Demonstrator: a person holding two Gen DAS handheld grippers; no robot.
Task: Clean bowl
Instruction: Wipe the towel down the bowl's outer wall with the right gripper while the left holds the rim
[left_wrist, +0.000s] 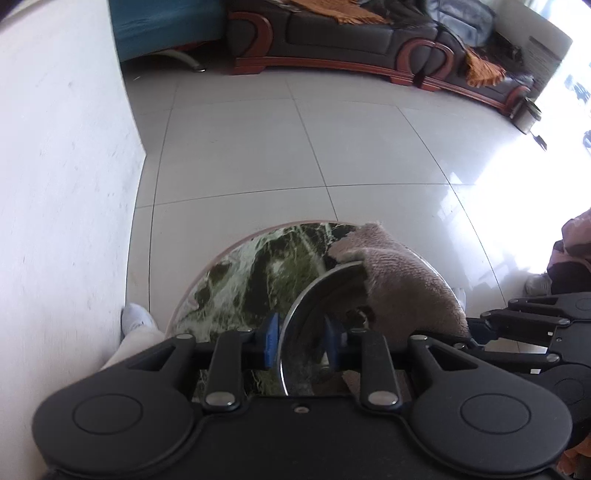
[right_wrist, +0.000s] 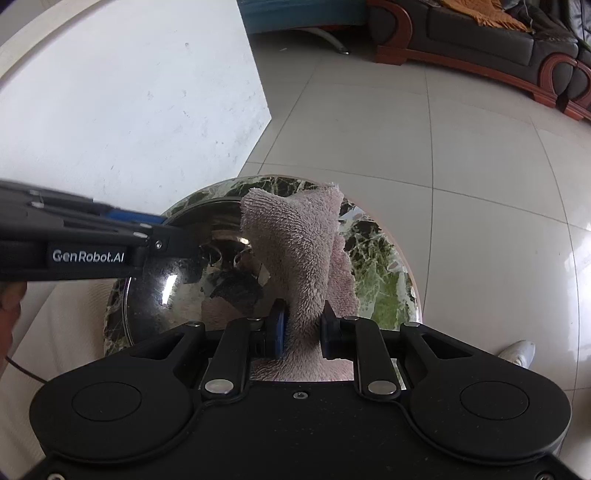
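Note:
A shiny steel bowl (left_wrist: 314, 332) (right_wrist: 177, 280) stands tilted on edge over a round green marble table (left_wrist: 251, 280) (right_wrist: 380, 280). My left gripper (left_wrist: 301, 345) is shut on the bowl's rim, one blue pad outside and one inside. In the right wrist view the left gripper's fingers (right_wrist: 122, 229) reach in from the left onto the rim. A pinkish-beige towel (left_wrist: 402, 291) (right_wrist: 299, 243) is draped over the bowl's right side. My right gripper (right_wrist: 303, 332) is shut on the towel, whose free end stands up above the pads.
A white wall (left_wrist: 62, 177) rises to the left of the small table. Pale floor tiles (left_wrist: 295, 147) spread beyond it to a dark leather sofa (left_wrist: 332, 33) with wooden trim. A white shoe (left_wrist: 136, 321) and another shoe (right_wrist: 517, 352) flank the table.

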